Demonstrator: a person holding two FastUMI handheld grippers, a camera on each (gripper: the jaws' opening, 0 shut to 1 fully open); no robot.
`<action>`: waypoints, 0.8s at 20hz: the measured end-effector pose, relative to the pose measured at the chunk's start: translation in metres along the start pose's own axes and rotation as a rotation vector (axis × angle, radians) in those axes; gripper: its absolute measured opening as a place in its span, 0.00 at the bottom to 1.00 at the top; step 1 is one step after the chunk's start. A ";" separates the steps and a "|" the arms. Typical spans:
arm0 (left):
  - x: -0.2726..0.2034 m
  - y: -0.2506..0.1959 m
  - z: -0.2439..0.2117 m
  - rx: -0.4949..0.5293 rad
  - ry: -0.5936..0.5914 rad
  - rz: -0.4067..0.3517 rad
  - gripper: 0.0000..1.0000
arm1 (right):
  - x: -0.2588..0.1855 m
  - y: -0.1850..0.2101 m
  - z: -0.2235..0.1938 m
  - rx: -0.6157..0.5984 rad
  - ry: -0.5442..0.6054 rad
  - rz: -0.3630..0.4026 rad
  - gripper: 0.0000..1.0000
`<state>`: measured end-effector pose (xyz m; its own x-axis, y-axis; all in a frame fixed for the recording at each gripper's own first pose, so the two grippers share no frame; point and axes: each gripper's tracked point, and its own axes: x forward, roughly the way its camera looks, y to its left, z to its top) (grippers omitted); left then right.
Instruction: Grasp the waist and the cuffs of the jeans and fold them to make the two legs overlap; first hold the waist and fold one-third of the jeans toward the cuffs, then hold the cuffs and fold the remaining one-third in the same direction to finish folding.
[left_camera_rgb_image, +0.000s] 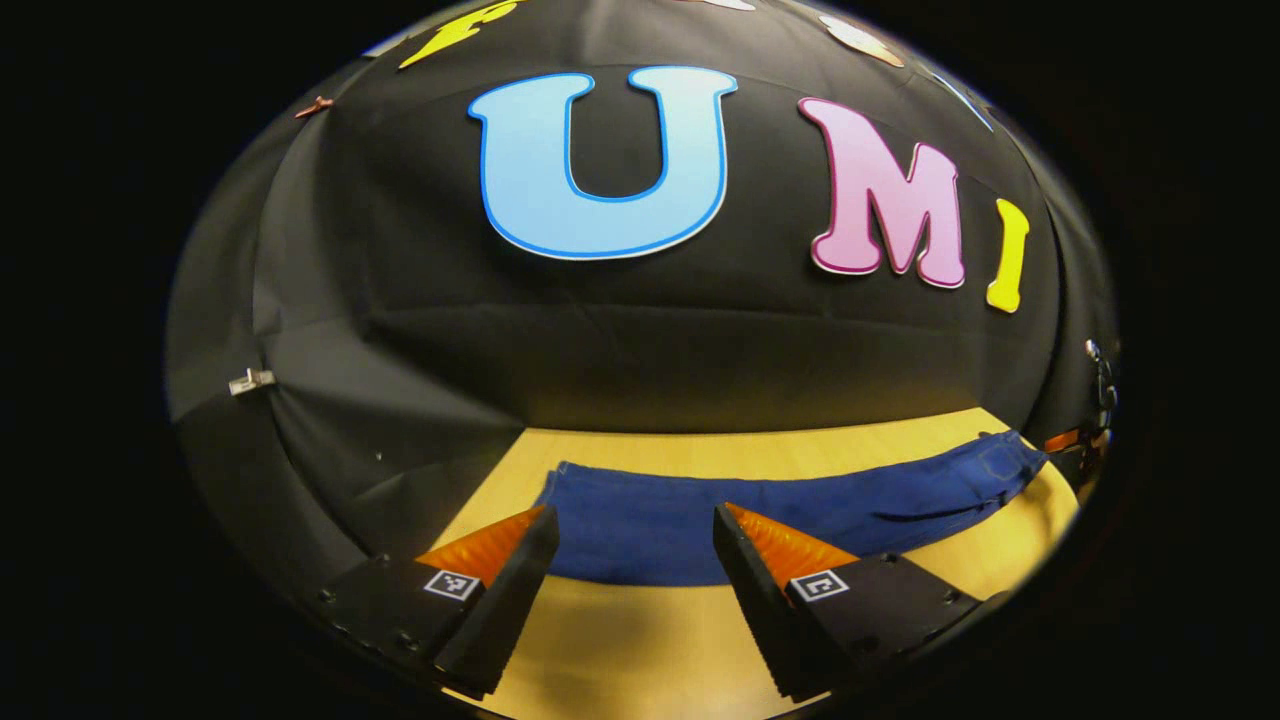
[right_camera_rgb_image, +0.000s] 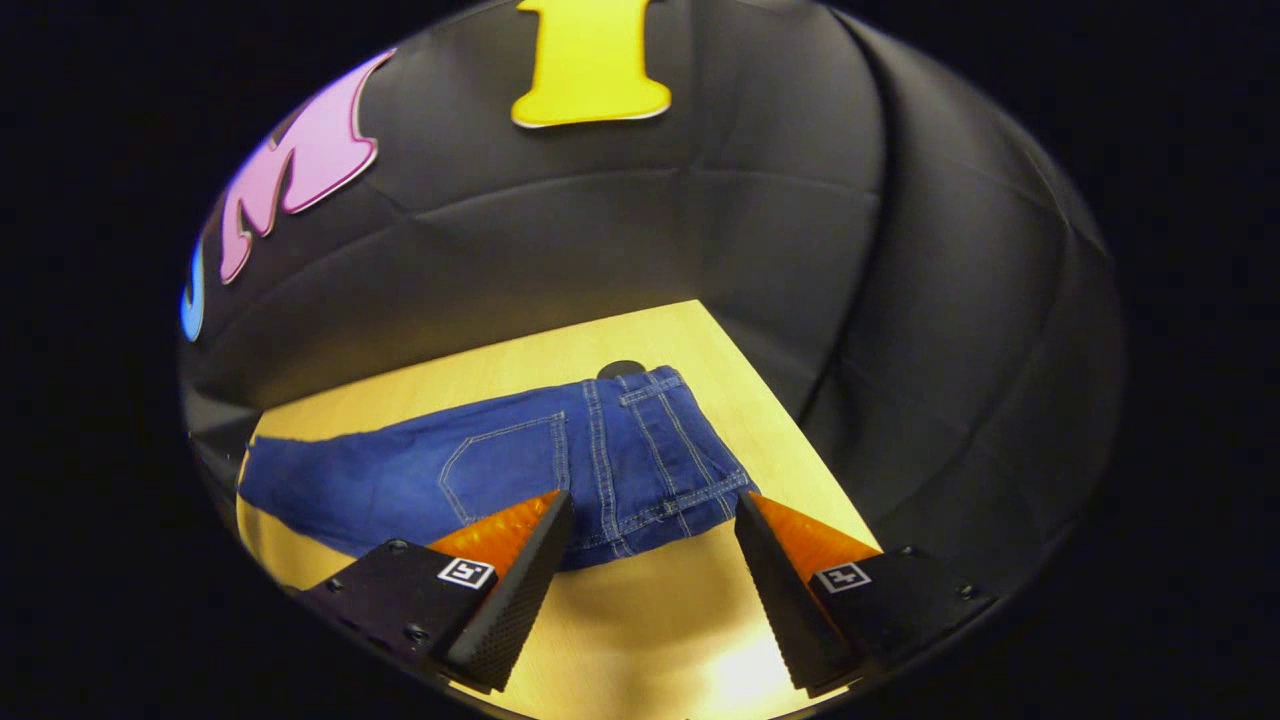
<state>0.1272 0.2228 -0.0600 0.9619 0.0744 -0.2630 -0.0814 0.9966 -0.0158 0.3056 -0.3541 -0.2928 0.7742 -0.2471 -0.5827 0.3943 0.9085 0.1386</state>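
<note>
The jeans (right_camera_rgb_image: 560, 470) lie flat on the wooden table (right_camera_rgb_image: 640, 620), their far end cut off, just ahead of both the left gripper (left_camera_rgb_image: 632, 530) and right gripper (right_camera_rgb_image: 652, 515), each spread wide, holding nothing.

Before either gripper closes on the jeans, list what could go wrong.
1. The right gripper hangs open over the waist, where seams and layers stack up; it may pinch only the top layer.
2. The jeans show wrinkles near the left gripper, which could fold in.
3. The waist lies near the table edge, so a pull might drag it off.
</note>
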 end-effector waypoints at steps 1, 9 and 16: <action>-0.007 -0.008 -0.009 0.009 0.014 -0.021 0.97 | 0.003 -0.003 -0.003 0.055 -0.004 -0.016 1.00; -0.027 -0.042 -0.052 0.065 0.109 -0.081 0.97 | 0.044 -0.040 -0.011 0.305 -0.079 -0.151 0.99; -0.006 -0.070 -0.063 0.091 0.142 -0.125 0.97 | 0.068 -0.035 -0.009 0.287 -0.136 -0.187 0.98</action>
<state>0.1106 0.1504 -0.1181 0.9161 -0.0496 -0.3979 0.0663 0.9974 0.0283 0.3401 -0.3995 -0.3449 0.7270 -0.4600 -0.5098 0.6428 0.7169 0.2699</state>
